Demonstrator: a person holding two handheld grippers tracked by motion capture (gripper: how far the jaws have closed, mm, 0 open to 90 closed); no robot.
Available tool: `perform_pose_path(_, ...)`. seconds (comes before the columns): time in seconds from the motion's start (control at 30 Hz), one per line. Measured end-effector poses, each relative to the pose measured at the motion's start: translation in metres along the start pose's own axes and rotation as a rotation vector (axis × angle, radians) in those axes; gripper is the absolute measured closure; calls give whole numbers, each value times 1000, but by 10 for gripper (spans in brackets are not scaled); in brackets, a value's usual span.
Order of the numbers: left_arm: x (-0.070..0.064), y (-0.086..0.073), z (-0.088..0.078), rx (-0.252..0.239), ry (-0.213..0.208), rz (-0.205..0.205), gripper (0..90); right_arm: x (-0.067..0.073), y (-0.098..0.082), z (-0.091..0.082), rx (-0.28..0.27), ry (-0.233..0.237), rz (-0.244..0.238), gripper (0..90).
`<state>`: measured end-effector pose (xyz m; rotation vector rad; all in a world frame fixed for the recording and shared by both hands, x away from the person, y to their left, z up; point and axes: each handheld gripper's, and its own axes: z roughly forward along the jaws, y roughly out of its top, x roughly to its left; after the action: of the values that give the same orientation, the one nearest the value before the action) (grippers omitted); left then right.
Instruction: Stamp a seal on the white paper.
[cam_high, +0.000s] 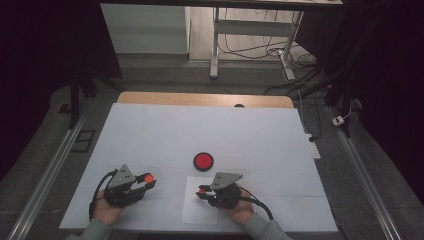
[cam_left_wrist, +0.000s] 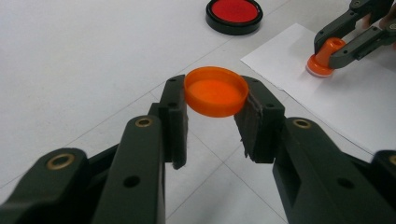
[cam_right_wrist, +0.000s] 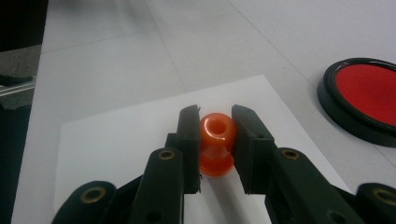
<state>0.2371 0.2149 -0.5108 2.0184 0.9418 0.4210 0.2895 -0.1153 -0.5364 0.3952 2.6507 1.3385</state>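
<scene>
Your left gripper: clamped on orange cap, near table front edge. Your right gripper: clamped on orange stamp, over paper. Red pad: mid-table.

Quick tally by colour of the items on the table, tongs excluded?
Orange: 2, the cap held in the left tongs and the stamp held in the right tongs
Red with black rim: 1, the ink pad
White: 1, the paper sheet
Total: 4
</scene>
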Motion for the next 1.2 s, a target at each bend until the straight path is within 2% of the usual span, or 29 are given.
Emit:
perform_pose_path(0.1,0,0,0,0,1,1,644,-2,0,0,-3,7,15,724)
perform_pose_path(0.17,0,0,0,1,0,1,644,-4,0,-1,-6,30,23,722)
perform_pose_path(0.23,0,0,0,1,-1,0,644,-8,3,-8,-75,38,54,722)
perform_pose_path(0.33,0,0,1,0,-2,0,644,-14,8,-23,-155,14,80,722)
perform_pose_path(0.43,0,0,2,3,-3,-1,644,-17,9,-29,-163,8,88,722)
perform_pose_path(0.73,0,0,2,4,-6,2,644,-18,11,-32,-173,5,101,722)
perform_pose_path(1.2,-2,0,3,7,-8,7,644,-25,21,-49,-251,-14,145,722)
